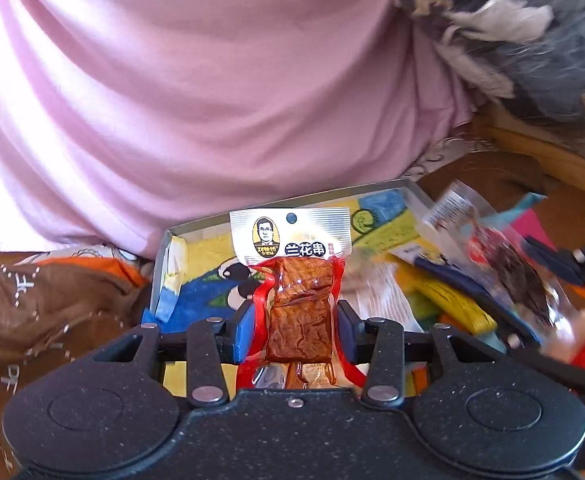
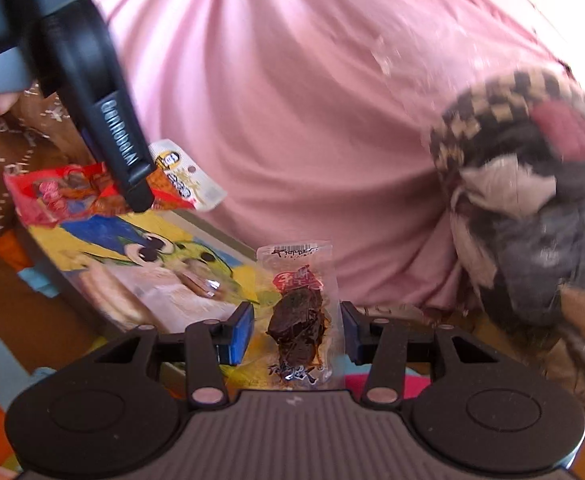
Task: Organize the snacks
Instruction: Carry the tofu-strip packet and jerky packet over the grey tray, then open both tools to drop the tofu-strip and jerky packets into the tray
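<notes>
At the far left, a brown quilted fabric with pale stitched marks (image 1: 32, 312) lies under everything, with a person in a pink top (image 1: 172, 100) sitting close behind. Next comes a shallow grey-walled cardboard box with a bright cartoon print on its floor (image 1: 196, 292), the likely sorting tray for the snacks, and much of its printed floor is bare.

The left gripper (image 1: 298, 320) hangs over that box, its blue-padded fingers (image 1: 242, 330) pinching a clear red-edged packet of orange-brown tofu pieces with a white header card (image 1: 298, 304). The packet stands up between the pads, held by its lower half, probably so it can be lowered flat into the box.

Further right, a loose heap of mixed wrappers, yellow, blue and pink (image 1: 444, 300), sits at the box's right end; the number there is too blurred to count.

The right gripper (image 2: 296, 334) carries a clear packet of dark brown meat with a red label (image 2: 298, 320) between its blue pads (image 2: 242, 334). The packet stays up, so it seems lightly held, though small gaps show at both pads and I cannot tell if they truly press it.

Counted plainly: two grippers, two carried packets, one box.
</notes>
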`<state>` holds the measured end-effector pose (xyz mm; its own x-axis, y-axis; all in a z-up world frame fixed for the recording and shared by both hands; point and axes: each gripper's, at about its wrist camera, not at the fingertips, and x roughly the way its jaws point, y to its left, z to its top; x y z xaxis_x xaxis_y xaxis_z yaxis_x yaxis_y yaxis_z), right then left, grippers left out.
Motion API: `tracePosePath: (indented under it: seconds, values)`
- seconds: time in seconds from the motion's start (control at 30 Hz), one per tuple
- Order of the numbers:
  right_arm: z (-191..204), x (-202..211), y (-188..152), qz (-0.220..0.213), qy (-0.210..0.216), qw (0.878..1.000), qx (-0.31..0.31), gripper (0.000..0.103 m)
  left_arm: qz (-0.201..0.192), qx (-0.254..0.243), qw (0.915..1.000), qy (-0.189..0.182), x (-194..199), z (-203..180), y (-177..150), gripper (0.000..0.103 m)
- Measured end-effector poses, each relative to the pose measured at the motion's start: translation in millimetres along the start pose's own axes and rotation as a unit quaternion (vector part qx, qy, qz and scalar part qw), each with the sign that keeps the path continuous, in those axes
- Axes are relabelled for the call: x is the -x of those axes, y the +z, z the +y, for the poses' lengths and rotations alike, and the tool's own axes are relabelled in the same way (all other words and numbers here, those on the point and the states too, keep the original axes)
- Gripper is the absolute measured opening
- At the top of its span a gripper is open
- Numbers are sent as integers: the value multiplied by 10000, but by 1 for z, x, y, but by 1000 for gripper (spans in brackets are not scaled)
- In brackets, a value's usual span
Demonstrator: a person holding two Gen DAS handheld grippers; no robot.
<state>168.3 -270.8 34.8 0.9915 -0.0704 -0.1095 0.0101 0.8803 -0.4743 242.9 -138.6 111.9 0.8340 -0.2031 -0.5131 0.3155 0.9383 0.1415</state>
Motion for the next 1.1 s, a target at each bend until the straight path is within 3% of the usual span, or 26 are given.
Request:
tracePosePath:
  seconds: [0.13,0.27,0.53,1.1]
  values:
    - [-15,-16,-4,116,5,9998,-157,50,194,37,9996,185,-27,-13,33,45]
    - [-32,-29,-2,271,99,9976,-625,50,286,170,9989,329,-48,-20,46,45]
    - [-40,-48,-1,448,370,9933,-996,50,334,551,9965,531,-72,-17,40,45]
    - [-42,-70,-6,784,646,9845,-1429,51,584,709,9954,279,-99,-16,24,49]
